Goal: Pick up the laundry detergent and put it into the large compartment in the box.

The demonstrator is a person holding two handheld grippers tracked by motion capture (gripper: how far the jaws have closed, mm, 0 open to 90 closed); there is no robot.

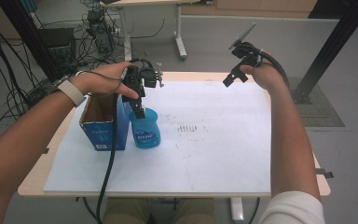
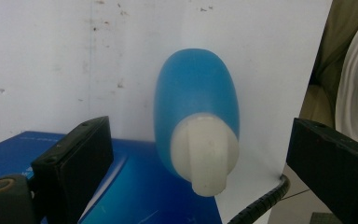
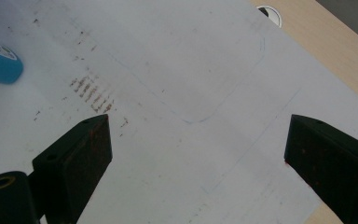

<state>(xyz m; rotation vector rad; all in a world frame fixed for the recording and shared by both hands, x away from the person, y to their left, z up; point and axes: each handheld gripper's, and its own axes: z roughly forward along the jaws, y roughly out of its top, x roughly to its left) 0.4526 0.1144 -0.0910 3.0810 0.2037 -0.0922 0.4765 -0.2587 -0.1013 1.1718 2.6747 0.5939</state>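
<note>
High view, from the person's side of the table: two forearms reach forward over a white paper sheet (image 1: 205,158) that covers the wooden table (image 1: 321,186). At the near left, a blue bottle (image 1: 145,130) stands upright on the sheet, just beside an open blue carton (image 1: 100,128). Directly above the bottle hangs the left gripper (image 1: 139,109), pointing down. Left gripper view shows its jaws spread wide on either side of the bottle's white cap (image 2: 205,151), gripping nothing. Farther back at the right, the right gripper (image 1: 230,78) is held above the sheet's far edge, jaws wide apart and empty.
</note>
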